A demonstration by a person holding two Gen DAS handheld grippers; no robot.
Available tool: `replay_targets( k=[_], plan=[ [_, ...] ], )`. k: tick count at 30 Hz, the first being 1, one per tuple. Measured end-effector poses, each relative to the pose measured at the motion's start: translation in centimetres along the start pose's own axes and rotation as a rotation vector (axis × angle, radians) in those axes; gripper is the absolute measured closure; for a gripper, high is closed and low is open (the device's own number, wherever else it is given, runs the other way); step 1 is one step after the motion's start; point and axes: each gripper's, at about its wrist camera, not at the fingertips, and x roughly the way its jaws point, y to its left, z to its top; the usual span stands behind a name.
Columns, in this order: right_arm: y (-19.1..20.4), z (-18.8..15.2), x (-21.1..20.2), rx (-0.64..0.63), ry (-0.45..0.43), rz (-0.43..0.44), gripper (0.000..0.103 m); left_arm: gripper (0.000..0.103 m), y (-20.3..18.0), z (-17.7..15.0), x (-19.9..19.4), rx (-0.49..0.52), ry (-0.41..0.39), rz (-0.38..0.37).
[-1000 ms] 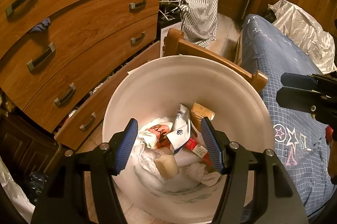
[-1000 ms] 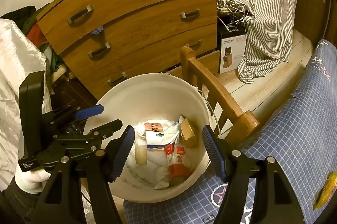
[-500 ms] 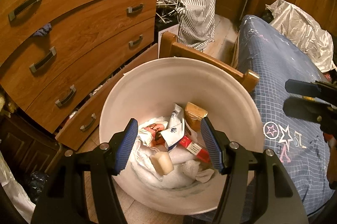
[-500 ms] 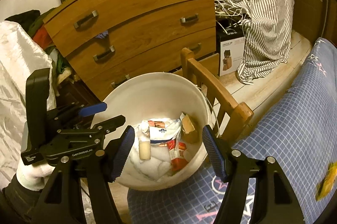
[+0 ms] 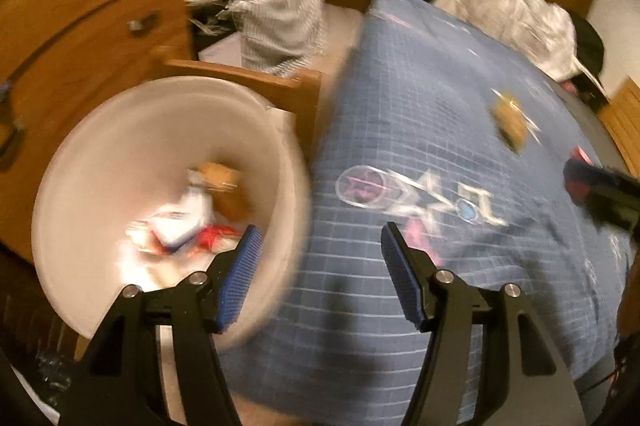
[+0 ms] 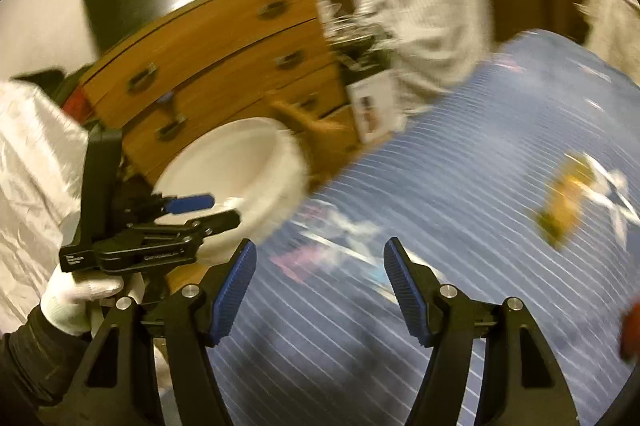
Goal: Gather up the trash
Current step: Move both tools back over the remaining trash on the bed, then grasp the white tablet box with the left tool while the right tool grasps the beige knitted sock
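Both grippers swing over the blue bedspread [image 6: 460, 186], empty: the left gripper [image 5: 320, 282] with jaws opening, the right gripper [image 6: 320, 290] with fingers apart. A yellow wrapper [image 6: 564, 202], apparently the next target, lies at right of frame; the white bin [image 5: 80, 154] with collected trash waits at left.

I see white bin [image 5: 132, 130]: upright beside bed, holding wrappers [image 5: 180, 222] | yellow wrapper [image 5: 510, 122]: lying on bedspread [image 5: 440, 106]
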Motion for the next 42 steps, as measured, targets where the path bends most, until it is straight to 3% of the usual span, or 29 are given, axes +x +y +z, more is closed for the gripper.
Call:
replay_targets(
  k=[1,3,5,7,10,12,16,18,21,24,28,30,32,36,39,42],
  plan=[
    [-2.7,-0.9,-2.1,0.031,-0.022,-0.032,0.038,0.031,-1.6,-0.1,0.3,0.027,-0.016,-0.005],
    [-8.4,-2.3,-6.4,0.096,-0.065,-0.112,0.04,0.031,-3.7,-0.2,1.0,0.017,0.013,-0.102],
    [-14.0,-3.7,-10.4,0.171,-0.103,-0.201,0.042,0.031,-6.2,-0.2,0.7,0.072,-0.02,-0.077],
    [-19.9,-5.2,-13.8,0.251,-0.128,-0.294,0.043,0.031,-8.1,0.1,0.3,0.098,-0.038,-0.101],
    [-28.3,-6.9,-16.6,0.354,-0.108,-0.416,0.044,0.031,-10.8,1.0,-0.3,0.136,-0.06,-0.119],
    [-32.4,-7.6,-16.7,0.413,-0.083,-0.427,0.044,0.031,-12.4,1.7,-0.6,0.153,-0.063,-0.138],
    [-39.0,-10.7,-14.6,0.55,-0.006,-0.357,0.044,0.031,-15.7,1.9,0.0,0.167,-0.049,-0.173],
    [-39.4,-12.7,-13.9,0.54,0.03,-0.305,0.044,0.031,-17.1,2.0,0.0,0.18,-0.047,-0.187],
    [-37.3,-14.7,-15.3,0.469,0.008,-0.246,0.043,0.03,-18.4,1.5,-0.1,0.193,-0.043,-0.207],
    [-32.0,-16.3,-16.6,0.311,0.022,-0.254,0.042,0.03,-19.1,1.2,0.2,0.195,-0.029,-0.223],
    [-22.1,-17.7,-18.0,0.076,0.042,-0.107,0.042,0.03,-20.3,0.2,0.6,0.212,-0.005,-0.248],
    [-20.0,-18.4,-19.4,0.06,0.0,-0.081,0.042,0.03,-21.5,-0.6,0.8,0.23,0.009,-0.266],
    [-19.6,-19.3,-20.7,0.085,-0.027,-0.078,0.042,0.03,-22.5,-1.3,0.9,0.246,0.02,-0.282],
    [-21.8,-21.3,-23.1,0.144,-0.04,-0.155,0.042,0.03,-24.9,-3.0,1.0,0.28,0.048,-0.311],
    [-23.8,-21.7,-23.4,0.178,-0.038,-0.204,0.042,0.03,-26.9,-3.8,1.3,0.299,0.072,-0.337],
    [-25.3,-22.1,-22.7,0.226,-0.03,-0.19,0.042,0.03,-29.2,-4.4,1.4,0.32,0.089,-0.366]
  ],
)
